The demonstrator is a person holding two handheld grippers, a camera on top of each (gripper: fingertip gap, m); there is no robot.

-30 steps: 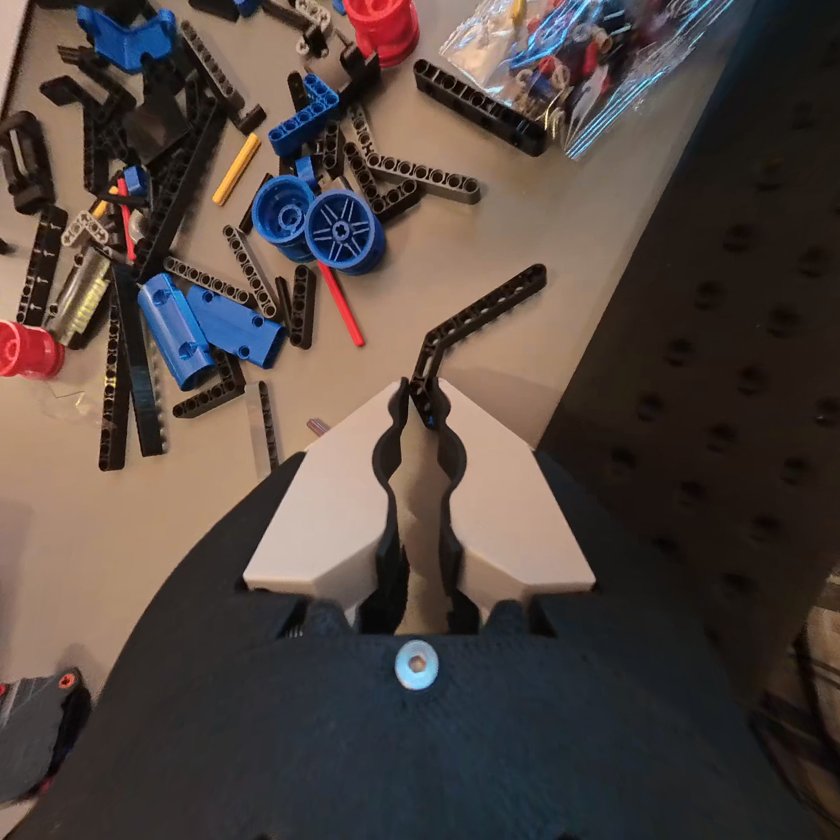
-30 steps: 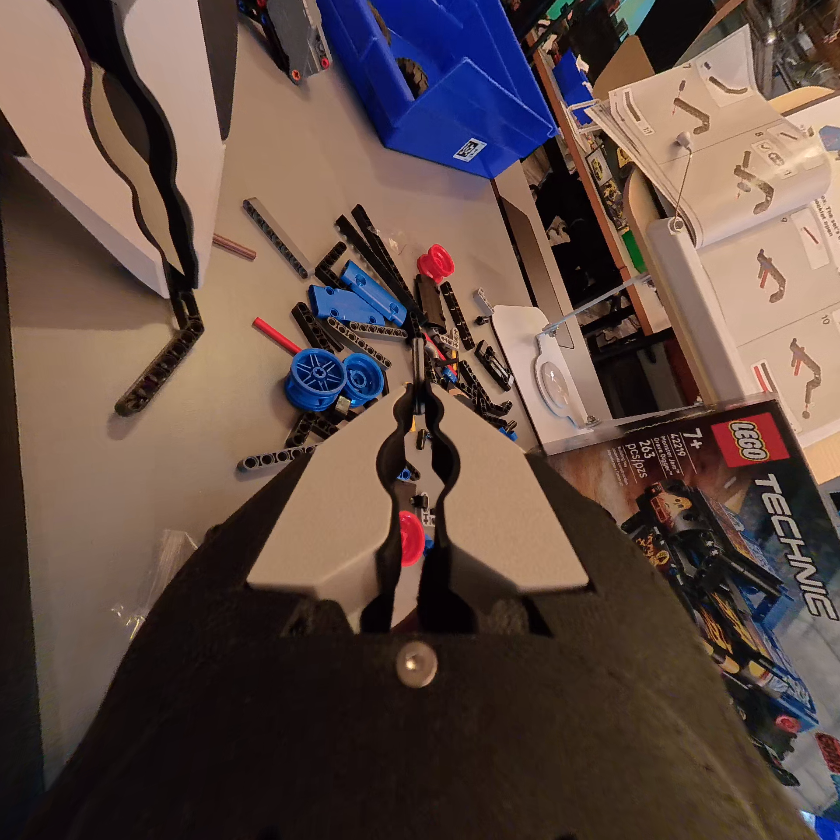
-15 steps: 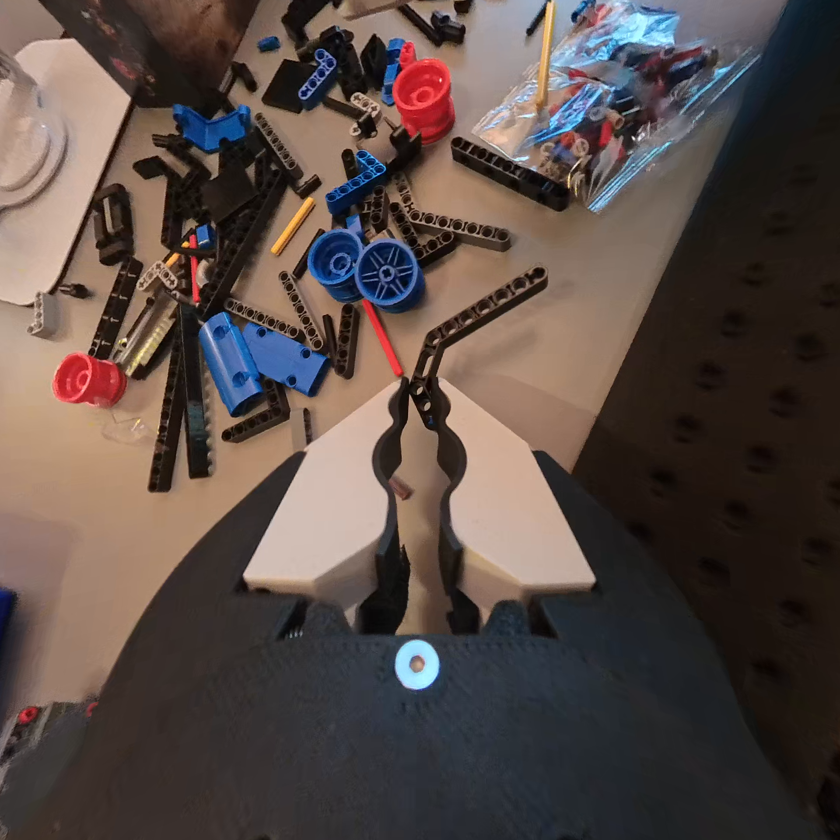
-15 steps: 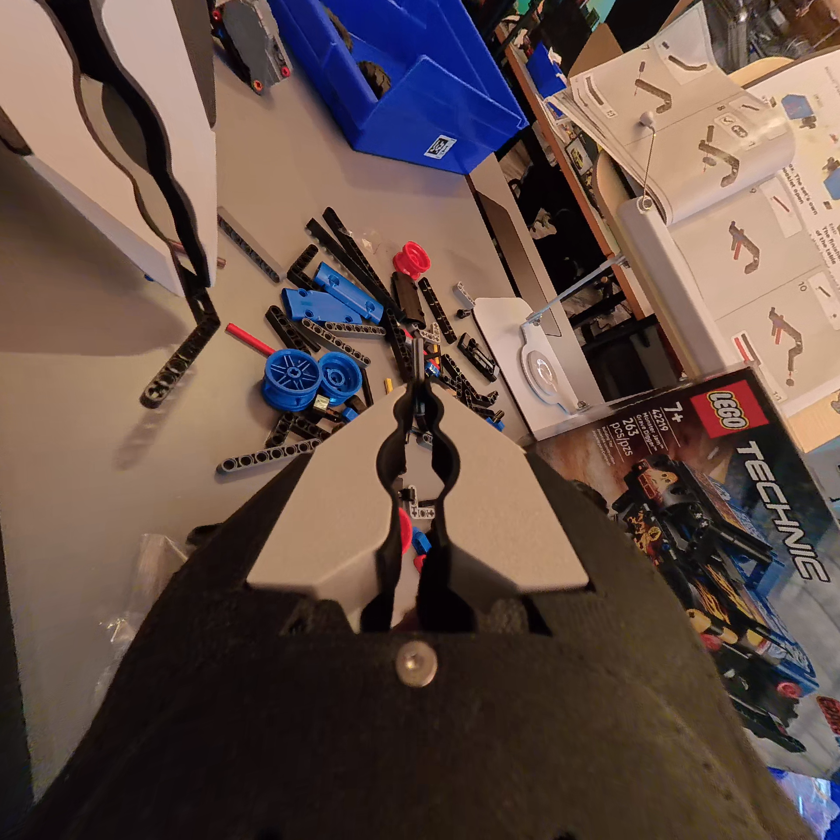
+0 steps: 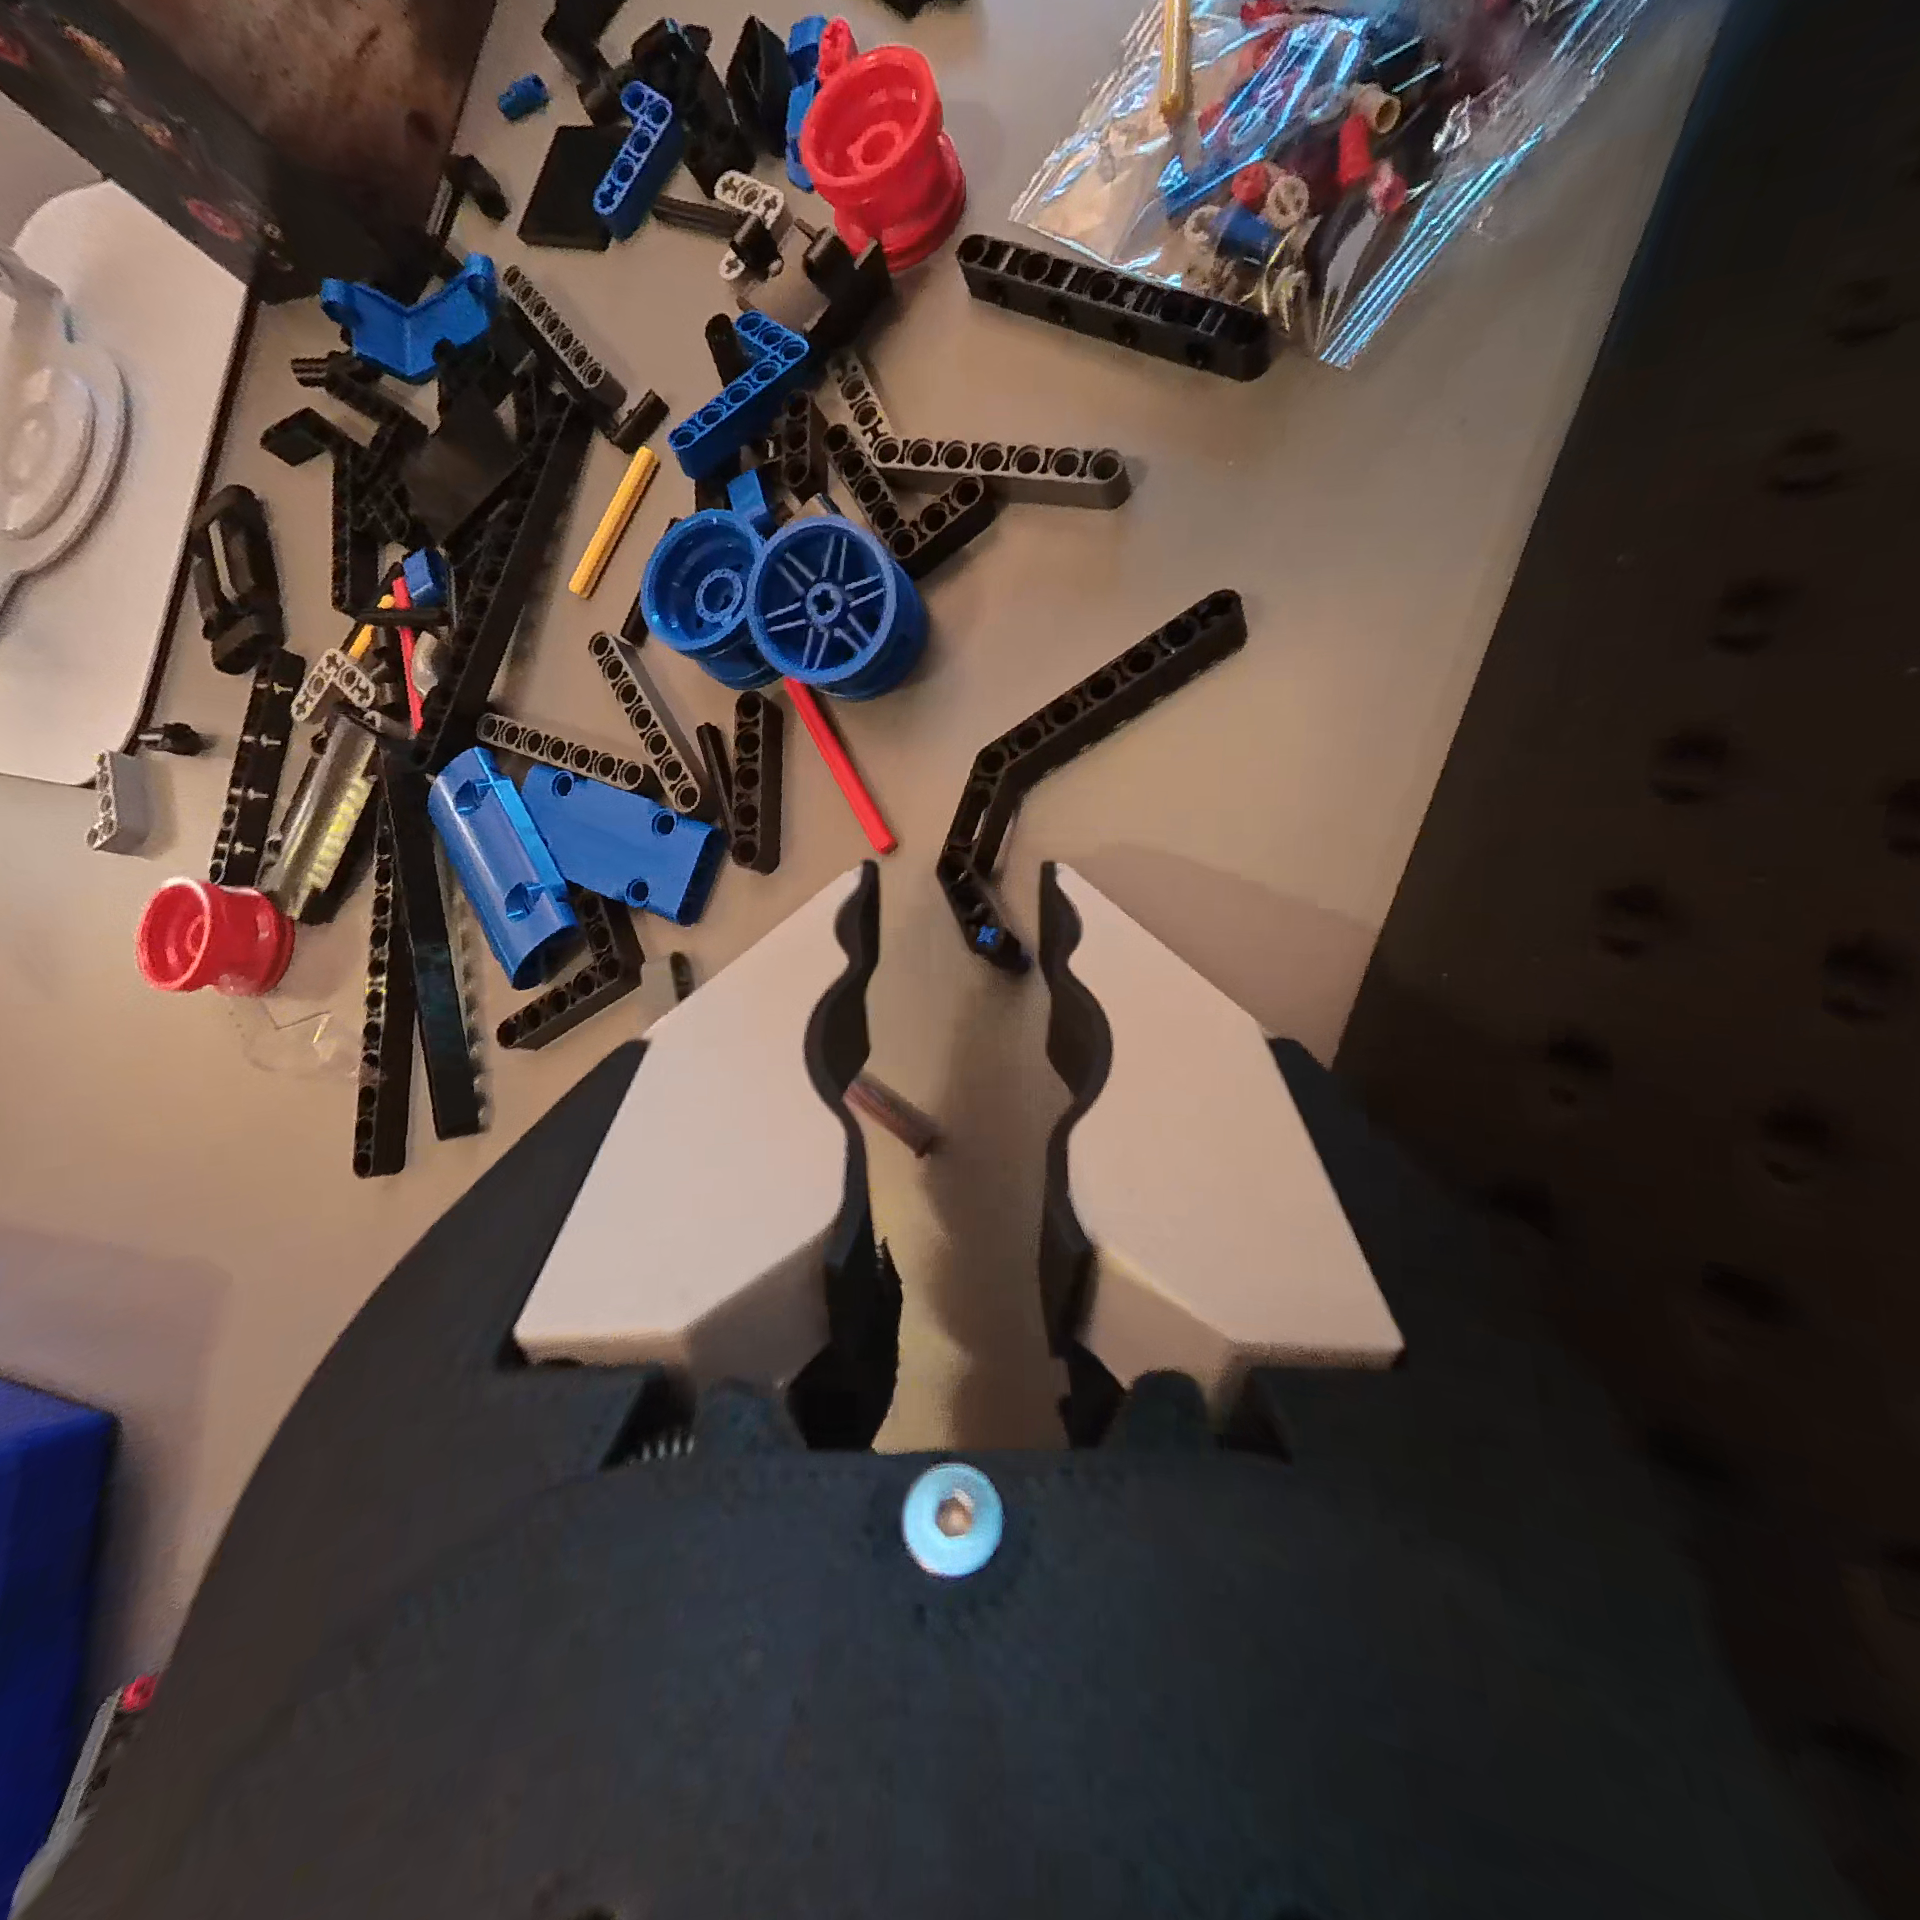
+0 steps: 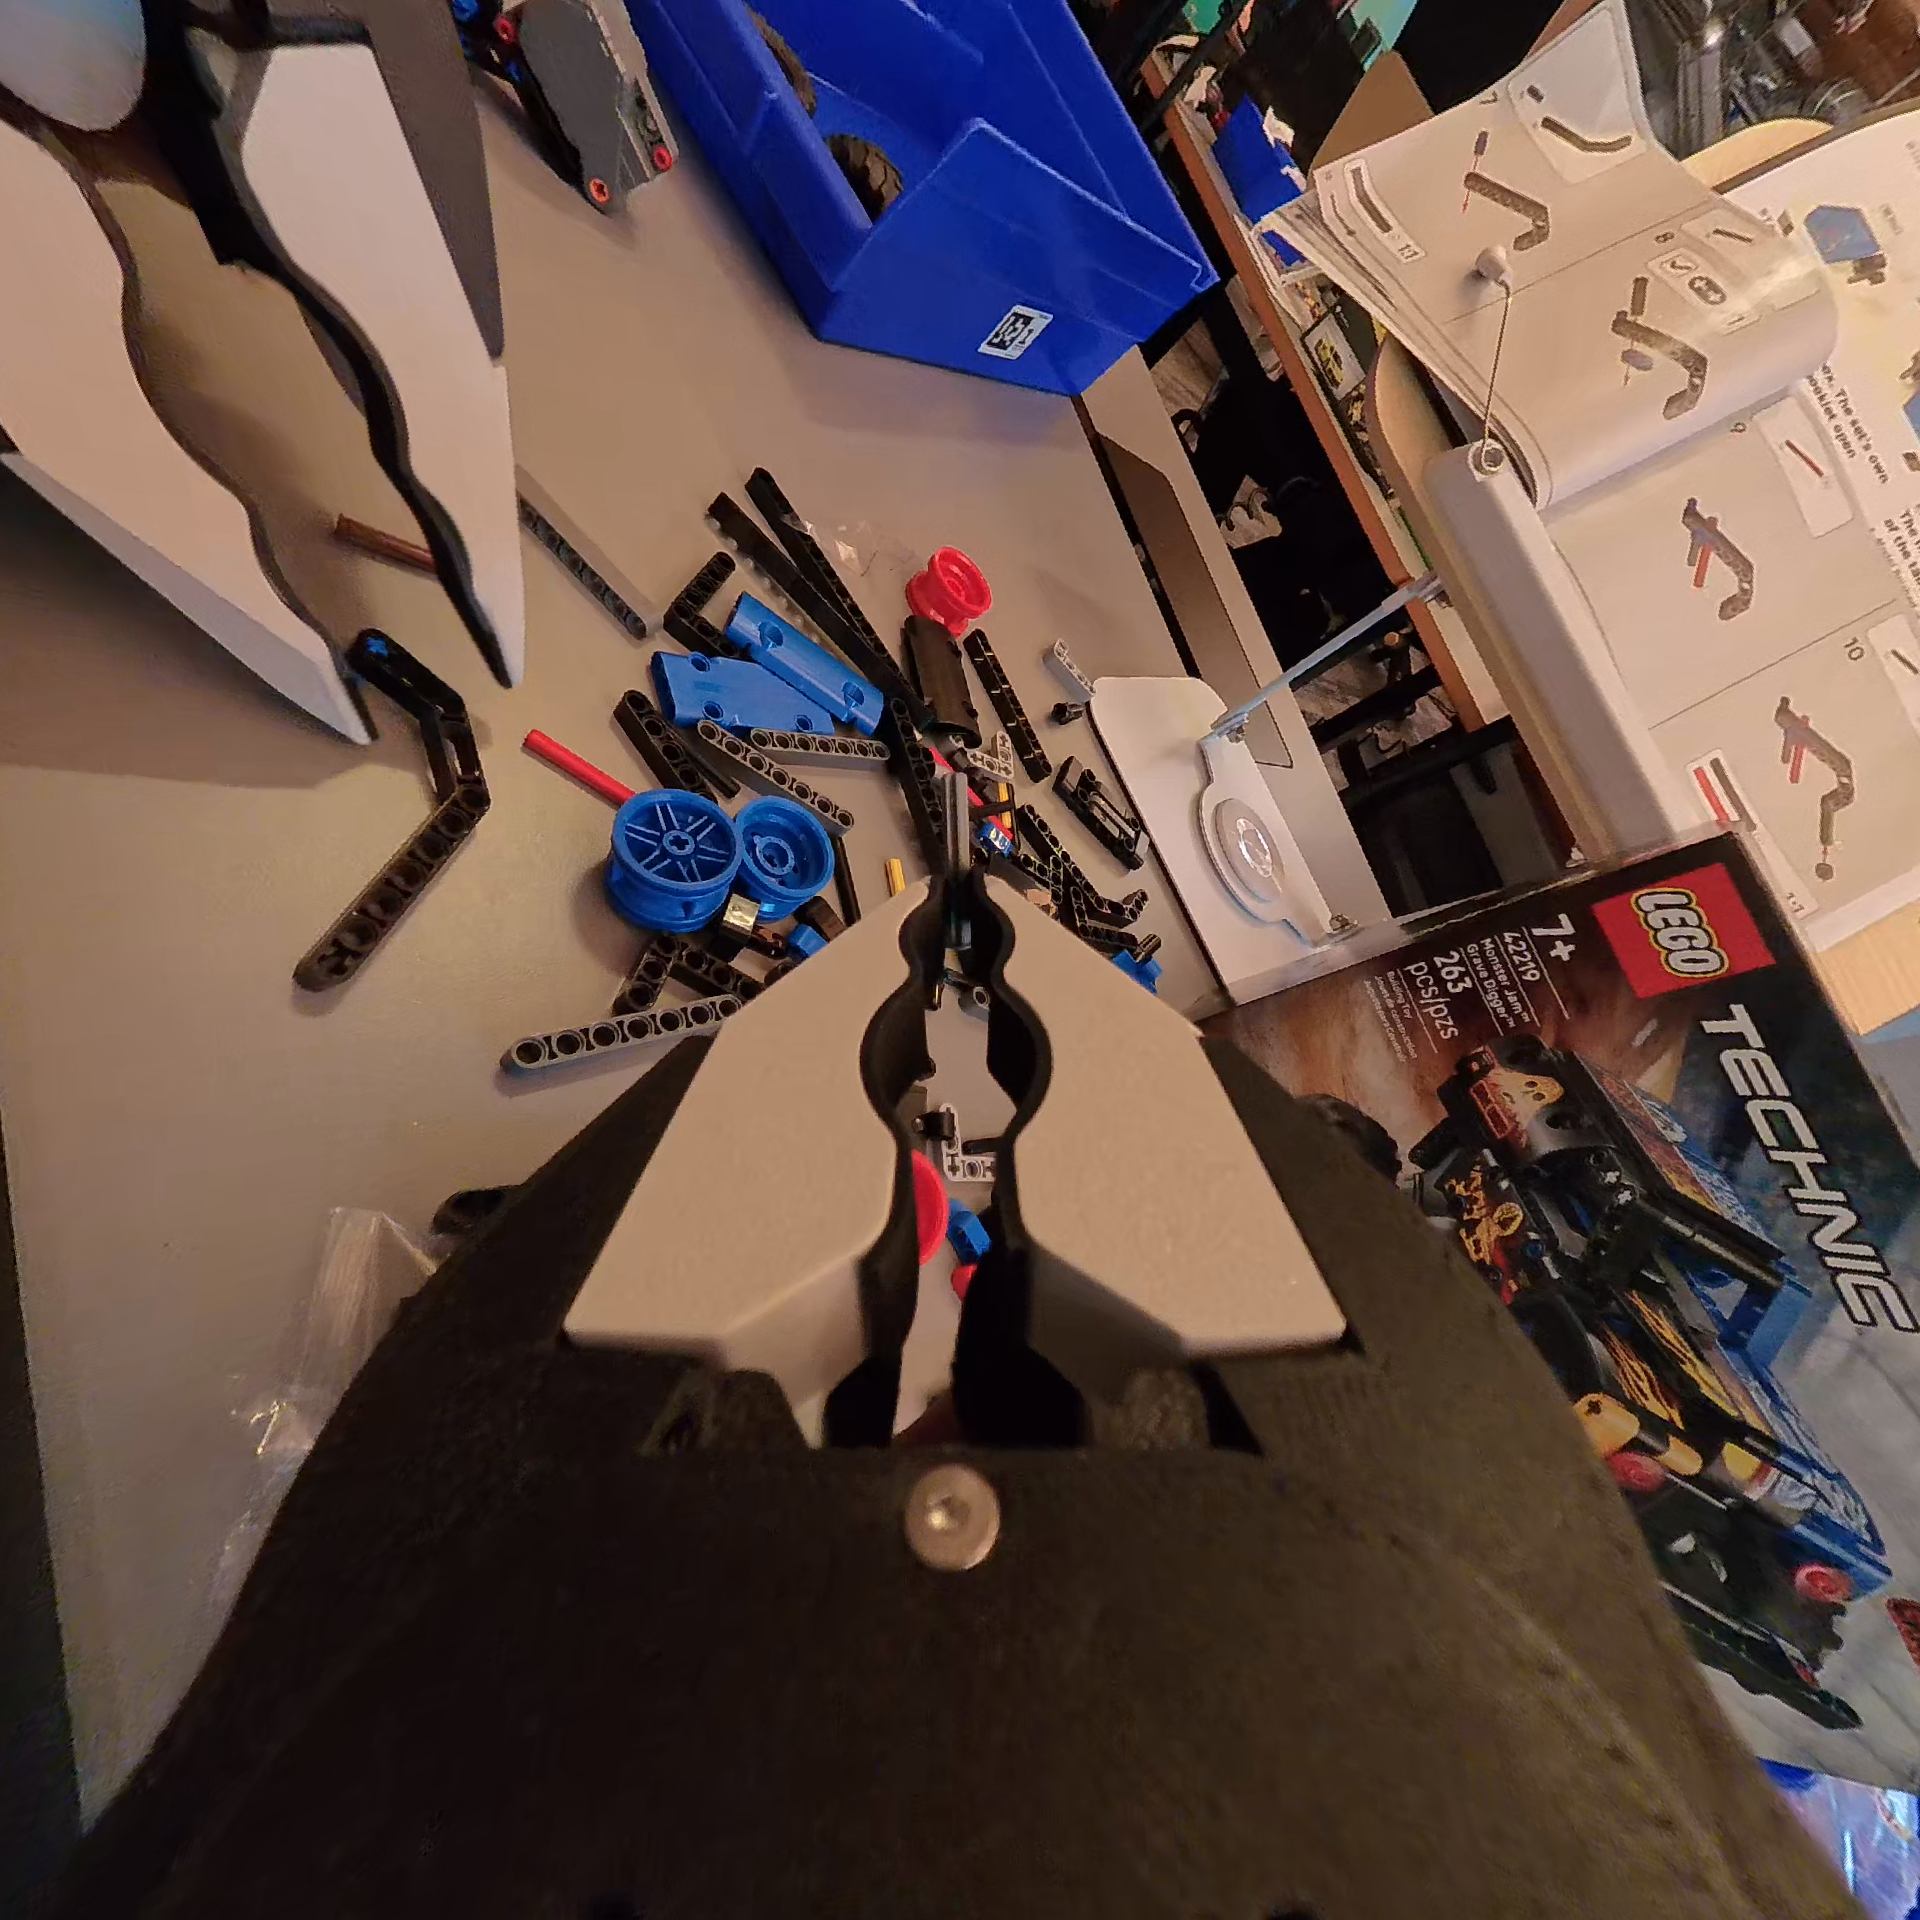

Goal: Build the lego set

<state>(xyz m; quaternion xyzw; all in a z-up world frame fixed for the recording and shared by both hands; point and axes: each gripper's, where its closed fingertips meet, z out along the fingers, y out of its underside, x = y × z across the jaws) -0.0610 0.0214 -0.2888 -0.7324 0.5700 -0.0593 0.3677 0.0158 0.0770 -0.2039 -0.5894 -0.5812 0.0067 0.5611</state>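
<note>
- The left hand-held gripper point(image 5: 956, 894) stands with its jaws spread apart and holds nothing.
- The black bent beam point(image 5: 1081, 748) lies on the grey desk point(image 5: 1195, 582), with its short end between the two open fingertips; a small blue pin point(image 5: 990, 937) sits in that end. I cannot tell if the beam touches the right finger.
- In the right wrist view the same beam point(image 6: 416, 831) lies flat, its short end just under the tip of the left hand-held gripper point(image 6: 436, 665).
- The right hand-held gripper point(image 6: 956, 904) is closed on a thin dark axle point(image 6: 956, 821), which sticks out forward past its fingertips.
- Two blue wheel rims point(image 5: 784, 603) lie side by side near the bent beam, and a red axle point(image 5: 836, 767) lies between them and the beam.
- A short brown axle point(image 5: 888, 1114) lies on the desk in the gap between the left fingers.
- Left of the rims is a heap of black beams point(image 5: 447, 665), two blue panels point(image 5: 566, 842) and a red wheel rim point(image 5: 213, 935).
- A clear bag of small parts point(image 5: 1340, 156) lies at the far edge of the desk, with a long black beam point(image 5: 1117, 307) just beside it.
- A blue bin point(image 6: 935, 208), the set's box point(image 6: 1621, 1195) and an open instruction booklet point(image 6: 1621, 312) show in the right wrist view.
</note>
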